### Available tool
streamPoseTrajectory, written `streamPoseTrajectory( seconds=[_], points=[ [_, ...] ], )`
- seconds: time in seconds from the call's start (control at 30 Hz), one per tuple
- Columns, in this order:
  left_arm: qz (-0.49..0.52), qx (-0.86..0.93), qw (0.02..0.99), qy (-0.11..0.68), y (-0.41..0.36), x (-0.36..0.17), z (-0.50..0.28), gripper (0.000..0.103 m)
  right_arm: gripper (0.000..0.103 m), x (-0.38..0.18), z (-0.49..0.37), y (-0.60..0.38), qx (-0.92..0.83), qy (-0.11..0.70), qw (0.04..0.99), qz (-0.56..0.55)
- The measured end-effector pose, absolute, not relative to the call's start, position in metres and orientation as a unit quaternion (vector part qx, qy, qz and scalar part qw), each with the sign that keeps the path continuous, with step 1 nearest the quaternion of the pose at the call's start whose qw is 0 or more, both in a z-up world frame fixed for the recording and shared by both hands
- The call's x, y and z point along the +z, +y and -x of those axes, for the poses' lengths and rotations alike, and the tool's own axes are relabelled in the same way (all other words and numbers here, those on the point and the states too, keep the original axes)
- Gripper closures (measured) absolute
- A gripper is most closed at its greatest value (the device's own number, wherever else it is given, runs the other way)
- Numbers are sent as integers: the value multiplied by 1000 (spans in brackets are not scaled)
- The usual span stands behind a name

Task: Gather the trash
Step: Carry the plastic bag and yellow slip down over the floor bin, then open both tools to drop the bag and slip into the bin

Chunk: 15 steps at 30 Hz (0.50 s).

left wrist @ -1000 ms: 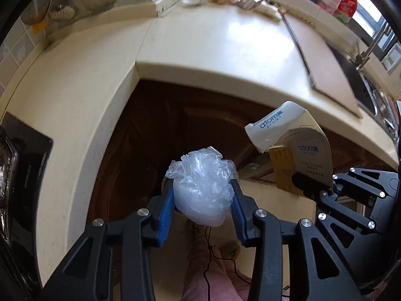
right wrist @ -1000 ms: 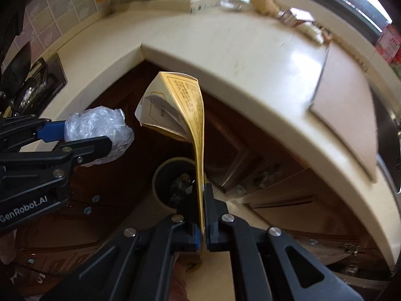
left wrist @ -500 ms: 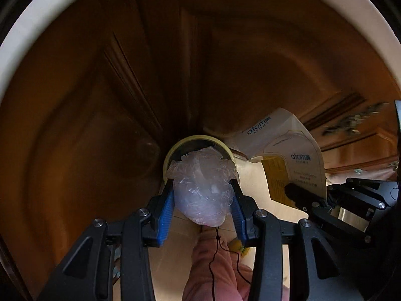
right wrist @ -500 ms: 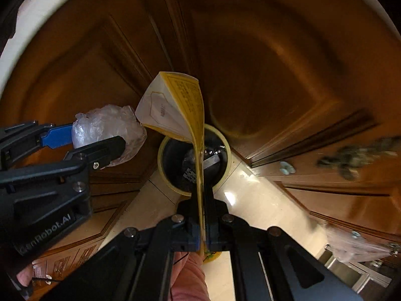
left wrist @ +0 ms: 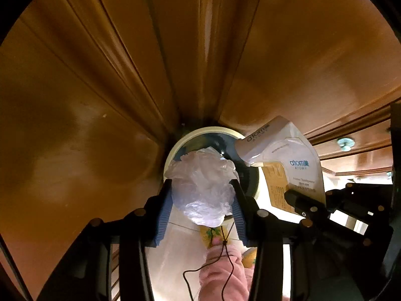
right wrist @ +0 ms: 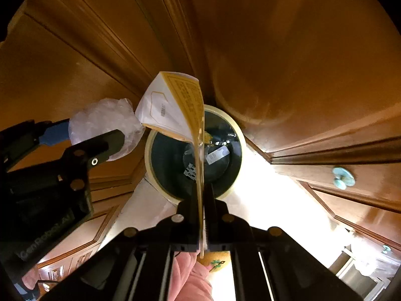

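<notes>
- Gripping a crumpled clear plastic bag (left wrist: pixel 204 190), the left gripper (left wrist: pixel 203 200) has its blue-padded fingers (left wrist: pixel 164 208) clenched on either side of the wad.
- Behind the bag, in the left wrist view, lies the round bin (left wrist: pixel 213 133), pale-rimmed and dark inside, seen from above so the bag overlaps its opening; how high the bag hangs over it cannot be told.
- The right gripper (right wrist: pixel 202 205) has its black fingers (right wrist: pixel 190 200) clamped on the lower edge of a flattened carton (right wrist: pixel 175 110), white and yellow with small print.
- From the right wrist view the carton rises edge-on from the fingers and fans out at the top, crossing in front of the bin (right wrist: pixel 153 173).
- Inside the bin, dark contents and a pale label-like scrap (right wrist: pixel 216 155) show; details are too dim to tell.
- In the left wrist view the carton (left wrist: pixel 288 165) appears to the right of the bag, its upper end overlapping the bin's right rim, with the right gripper (left wrist: pixel 303 204) below it.
- In the right wrist view the bag (right wrist: pixel 105 125) and left gripper (right wrist: pixel 82 145) sit to the left of the bin, the bag touching or nearly touching the carton's corner.
- Brown wooden cabinet doors (left wrist: pixel 100 75) surround the bin, which stands on a pale floor (right wrist: pixel 263 188).
- A pink sleeve (left wrist: pixel 220 271) and a thin dark cord (left wrist: pixel 225 250) show at the bottom edge.
</notes>
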<state>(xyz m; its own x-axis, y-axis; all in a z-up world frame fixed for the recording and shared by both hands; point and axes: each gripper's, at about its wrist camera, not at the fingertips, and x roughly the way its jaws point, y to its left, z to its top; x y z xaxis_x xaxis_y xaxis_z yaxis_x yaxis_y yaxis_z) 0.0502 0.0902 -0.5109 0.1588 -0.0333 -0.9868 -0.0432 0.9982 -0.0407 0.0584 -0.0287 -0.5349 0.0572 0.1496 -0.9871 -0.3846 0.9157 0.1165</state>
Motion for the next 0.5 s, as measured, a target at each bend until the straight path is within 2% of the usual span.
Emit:
streamPoseTrajectory(
  seconds=[0.13,0.2,0.27,0.33,0.43,0.47,0.5],
  points=[
    [17,3,760,649,84,-521,-57,54,100,-547,-67,-23,187,664,718,92],
    [7,6,761,648,82,-523,-58,44,100,-548,-72,-21,190,659,721,92],
    [-3,12,765,644,81,-523,-59,26,99,-543,-73,-26,190,656,724,95],
    [-10,18,769,639,80,-522,-59,21,96,-543,-71,-27,189,658,722,99],
    [-12,20,770,638,84,-519,-61,21,77,-544,-74,-25,190,654,726,96],
    [-11,20,769,639,85,-519,-62,20,65,-542,-73,-24,190,653,727,96],
    [-10,21,768,640,87,-518,-62,20,59,-540,-74,-24,189,650,730,96]
  ],
)
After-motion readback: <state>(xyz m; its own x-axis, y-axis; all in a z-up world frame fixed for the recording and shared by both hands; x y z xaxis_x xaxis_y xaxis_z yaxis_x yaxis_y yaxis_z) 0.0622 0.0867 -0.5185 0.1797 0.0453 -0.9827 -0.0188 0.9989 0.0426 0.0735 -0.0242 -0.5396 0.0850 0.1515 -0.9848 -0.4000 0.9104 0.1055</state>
